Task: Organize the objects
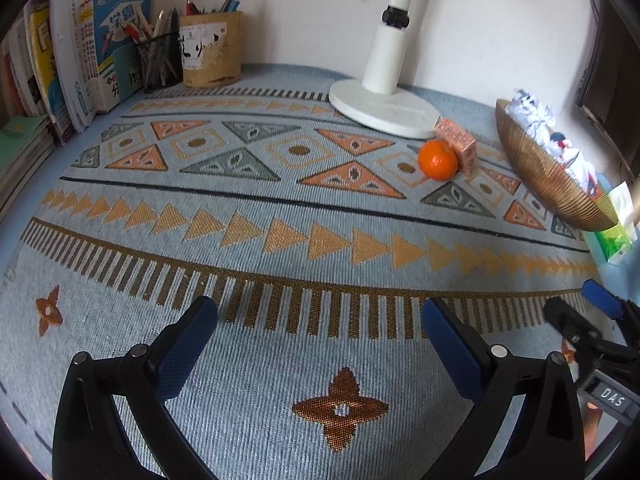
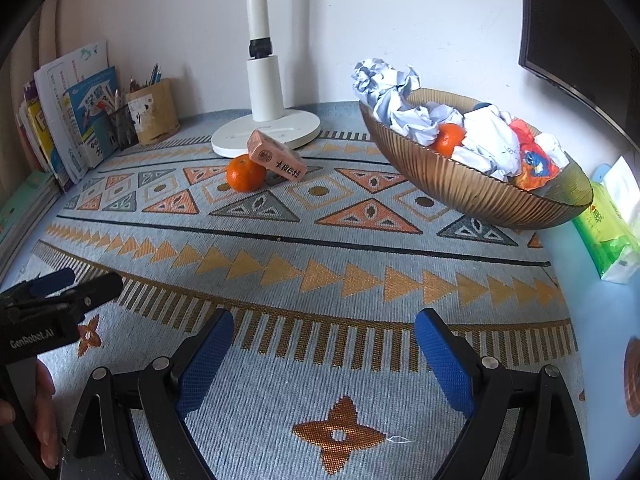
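Orange fruit (image 2: 245, 173) lay on the patterned cloth (image 2: 320, 248) of the worktop, just in front of the lamp base (image 2: 304, 130), touching a pink box (image 2: 277, 155) that leaned tilted beside it. Right of the lamp, a ribbed bowl (image 2: 460, 188) held crumpled paper (image 2: 394, 94) and a second orange (image 2: 448, 139). Left of the lamp stood pen pots (image 1: 210, 50) and books (image 1: 100, 48). Both the left claw (image 1: 320, 320) and right claw (image 2: 324, 334) hovered spread wide, pinching nothing, well apart from the fruit.

The left gripper (image 1: 320, 344) is showing black plastic arms with round silver screws and blue textured pads (image 1: 188, 344). The right gripper (image 2: 324, 352) is wearing the same; its body reads "DAS", the left's reads "GenRobot.AI". Bare fingers (image 2: 44, 420) are showing near left.
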### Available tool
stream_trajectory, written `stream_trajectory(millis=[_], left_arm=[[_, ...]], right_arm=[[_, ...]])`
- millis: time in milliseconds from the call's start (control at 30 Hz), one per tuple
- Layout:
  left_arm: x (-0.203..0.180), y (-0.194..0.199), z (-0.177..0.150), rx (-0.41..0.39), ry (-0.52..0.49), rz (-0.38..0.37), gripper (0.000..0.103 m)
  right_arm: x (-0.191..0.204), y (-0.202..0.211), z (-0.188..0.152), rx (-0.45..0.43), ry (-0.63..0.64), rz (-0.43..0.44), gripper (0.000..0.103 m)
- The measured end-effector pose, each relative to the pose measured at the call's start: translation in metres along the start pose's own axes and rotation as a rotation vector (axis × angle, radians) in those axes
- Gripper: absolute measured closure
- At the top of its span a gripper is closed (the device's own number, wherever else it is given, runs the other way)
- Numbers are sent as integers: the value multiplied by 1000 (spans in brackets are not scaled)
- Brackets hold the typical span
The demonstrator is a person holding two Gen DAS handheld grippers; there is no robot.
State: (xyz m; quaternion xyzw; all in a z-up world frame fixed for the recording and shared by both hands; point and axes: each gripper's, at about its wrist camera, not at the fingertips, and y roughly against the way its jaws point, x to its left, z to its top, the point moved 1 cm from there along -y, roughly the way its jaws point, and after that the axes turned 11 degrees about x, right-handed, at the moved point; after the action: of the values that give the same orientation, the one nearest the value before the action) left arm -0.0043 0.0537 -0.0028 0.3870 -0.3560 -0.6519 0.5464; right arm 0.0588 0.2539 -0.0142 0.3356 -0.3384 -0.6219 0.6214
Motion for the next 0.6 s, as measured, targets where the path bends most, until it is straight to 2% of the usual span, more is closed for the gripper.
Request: stream_trajectory(millis=[300, 600], left_arm=[[-10, -6, 0, 37, -52, 95, 1], [-9, -5, 0, 35, -50, 91, 1]], right_arm=[[-1, 0, 0, 4, -4, -27, 12], [-2, -2, 0, 19, -9, -33, 12]])
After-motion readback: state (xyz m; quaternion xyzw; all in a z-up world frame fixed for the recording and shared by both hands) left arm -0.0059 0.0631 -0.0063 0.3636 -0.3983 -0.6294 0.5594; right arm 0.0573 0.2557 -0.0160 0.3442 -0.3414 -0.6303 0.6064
